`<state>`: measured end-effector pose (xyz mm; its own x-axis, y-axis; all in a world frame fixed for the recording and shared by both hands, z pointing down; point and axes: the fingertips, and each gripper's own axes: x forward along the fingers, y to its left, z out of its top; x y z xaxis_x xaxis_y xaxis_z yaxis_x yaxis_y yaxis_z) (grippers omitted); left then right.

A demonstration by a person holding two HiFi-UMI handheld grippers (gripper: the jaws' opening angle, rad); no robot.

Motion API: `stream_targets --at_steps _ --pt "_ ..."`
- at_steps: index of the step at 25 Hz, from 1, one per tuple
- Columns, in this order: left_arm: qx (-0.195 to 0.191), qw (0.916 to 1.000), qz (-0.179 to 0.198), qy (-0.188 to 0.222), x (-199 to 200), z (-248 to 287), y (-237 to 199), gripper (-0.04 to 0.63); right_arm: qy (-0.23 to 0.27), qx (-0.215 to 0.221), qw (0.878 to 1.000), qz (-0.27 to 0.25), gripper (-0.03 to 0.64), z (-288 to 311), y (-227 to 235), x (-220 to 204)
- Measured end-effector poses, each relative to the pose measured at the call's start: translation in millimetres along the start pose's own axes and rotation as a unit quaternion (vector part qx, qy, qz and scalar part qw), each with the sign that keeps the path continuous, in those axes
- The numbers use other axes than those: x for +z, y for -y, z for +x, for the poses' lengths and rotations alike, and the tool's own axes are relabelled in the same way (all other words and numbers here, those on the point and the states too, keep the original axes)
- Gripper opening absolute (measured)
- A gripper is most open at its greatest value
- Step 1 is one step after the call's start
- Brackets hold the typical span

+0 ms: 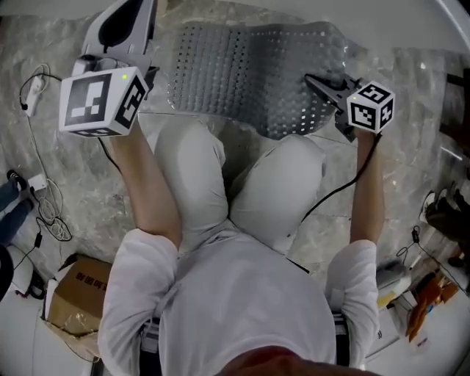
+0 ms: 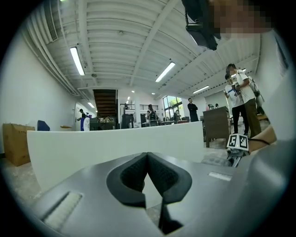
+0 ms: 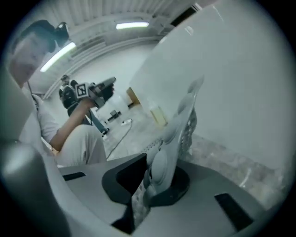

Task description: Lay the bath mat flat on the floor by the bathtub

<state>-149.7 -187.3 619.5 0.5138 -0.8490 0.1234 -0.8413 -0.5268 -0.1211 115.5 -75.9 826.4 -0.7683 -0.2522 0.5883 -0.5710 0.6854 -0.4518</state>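
The grey perforated bath mat (image 1: 242, 70) lies partly spread on the mottled floor ahead of the person's knees, its right part lifted and rumpled. My right gripper (image 1: 317, 83) is shut on the mat's right edge. In the right gripper view the mat (image 3: 178, 134) stands up edge-on from between the jaws of that gripper (image 3: 155, 178), next to the white bathtub wall (image 3: 231, 78). My left gripper (image 1: 139, 13) is raised at the upper left, off the mat. In its own view the left gripper (image 2: 147, 156) has its tips together with nothing held.
The white bathtub wall (image 2: 106, 148) runs across in front of the left gripper. A cardboard box (image 1: 77, 294) and cables (image 1: 44, 209) lie on the floor at the left. Tools and clutter (image 1: 429, 294) sit at the right. Several people (image 2: 240, 99) stand far off.
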Motion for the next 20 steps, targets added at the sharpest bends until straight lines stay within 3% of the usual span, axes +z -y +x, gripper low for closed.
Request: stream_targets --at_steps 3,9,20 --pt "-0.011 0.9999 0.003 -0.010 -9 9 9 -0.002 -0.047 -0.054 0.997 0.037 0.025 8 35 -47" --pt "-0.024 0.9989 0.031 -0.027 -31 20 24 -0.002 -0.056 -0.131 0.987 0.078 0.026 -4 96 -90" --pt "-0.062 0.9956 0.046 -0.052 -72 44 51 -0.002 -0.144 -0.240 0.945 0.167 0.038 -4 178 -171"
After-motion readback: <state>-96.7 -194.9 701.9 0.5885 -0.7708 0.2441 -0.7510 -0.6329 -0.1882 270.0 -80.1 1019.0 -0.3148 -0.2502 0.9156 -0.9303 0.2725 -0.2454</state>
